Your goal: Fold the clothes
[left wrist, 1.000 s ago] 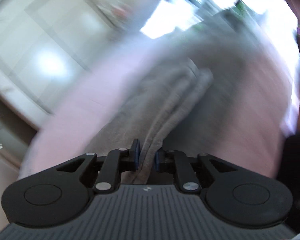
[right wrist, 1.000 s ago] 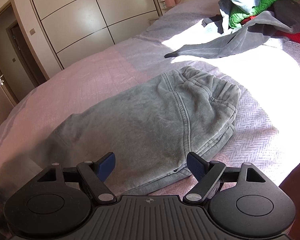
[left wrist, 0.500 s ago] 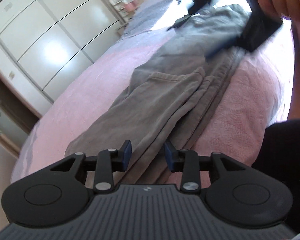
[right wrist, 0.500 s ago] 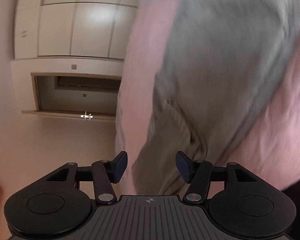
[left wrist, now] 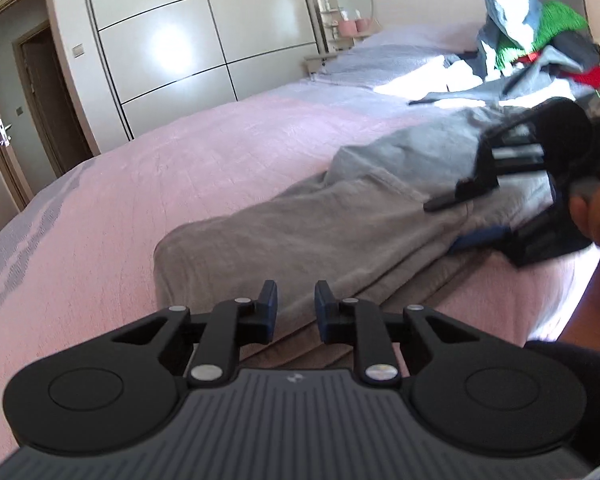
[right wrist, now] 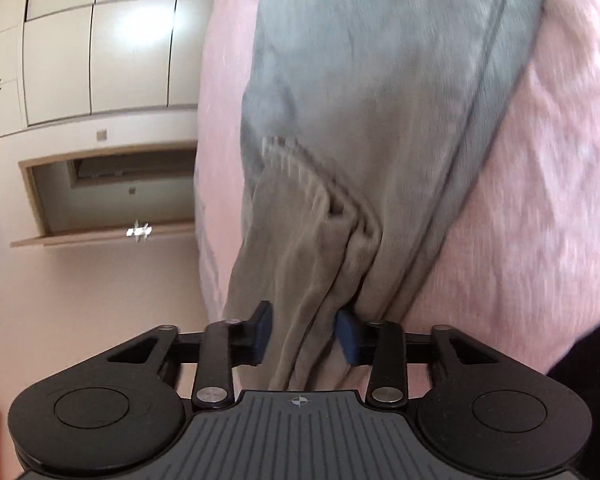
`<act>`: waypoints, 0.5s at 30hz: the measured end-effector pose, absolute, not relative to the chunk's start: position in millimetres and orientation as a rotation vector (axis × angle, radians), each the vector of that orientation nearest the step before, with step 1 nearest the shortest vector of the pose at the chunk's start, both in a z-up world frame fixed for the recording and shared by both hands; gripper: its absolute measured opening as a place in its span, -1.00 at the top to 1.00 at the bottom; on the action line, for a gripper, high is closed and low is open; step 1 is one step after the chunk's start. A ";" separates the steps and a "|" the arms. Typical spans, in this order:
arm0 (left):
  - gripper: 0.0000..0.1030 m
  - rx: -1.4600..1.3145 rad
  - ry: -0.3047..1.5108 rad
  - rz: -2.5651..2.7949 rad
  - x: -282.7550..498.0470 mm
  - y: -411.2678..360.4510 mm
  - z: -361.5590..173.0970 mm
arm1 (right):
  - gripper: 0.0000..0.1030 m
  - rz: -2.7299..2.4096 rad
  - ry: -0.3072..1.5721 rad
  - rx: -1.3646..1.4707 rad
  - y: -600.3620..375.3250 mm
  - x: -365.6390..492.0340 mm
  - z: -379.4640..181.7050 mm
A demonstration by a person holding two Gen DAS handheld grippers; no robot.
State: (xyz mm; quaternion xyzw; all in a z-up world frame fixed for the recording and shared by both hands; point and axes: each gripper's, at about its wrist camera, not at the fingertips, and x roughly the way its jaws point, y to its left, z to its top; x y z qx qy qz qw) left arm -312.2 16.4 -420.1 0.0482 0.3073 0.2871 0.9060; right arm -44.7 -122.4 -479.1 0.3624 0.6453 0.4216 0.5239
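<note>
The folded grey fleece trousers (left wrist: pixel 340 224) stretch lengthwise across the pink quilted bed (left wrist: pixel 160 168), running away from the left tongs (left wrist: pixel 296 306), closing on nothing. The right tongs (right wrist: pixel 302 334) are nearer, closing around bunched cuff fabric.

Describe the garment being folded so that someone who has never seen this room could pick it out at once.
Start at the big bed with the pink bedspread. The grey sweatpants lie stretched along its near edge, flat and partly folded. Unlike the heaped clothes pile with green and red pieces near the bed's far end, they lie alone, and the right hand-held gripper is closing around their bunched fabric.
</note>
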 end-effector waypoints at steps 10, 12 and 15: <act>0.32 0.332 0.720 0.710 -343.5 -9.3 -428.4 | 0.52 1.024 1.424 0.757 -116.7 -48.8 -471.1; 0.20 0.337 0.735 0.769 -346.3 -5.4 -433.3 | 0.51 1.039 1.402 0.740 -115.9 -49.6 -467.2; 0.18 0.306 0.748 0.808 -342.2 7.3 -442.8 | 0.51 1.046 1.388 0.726 -116.5 -52.2 -464.9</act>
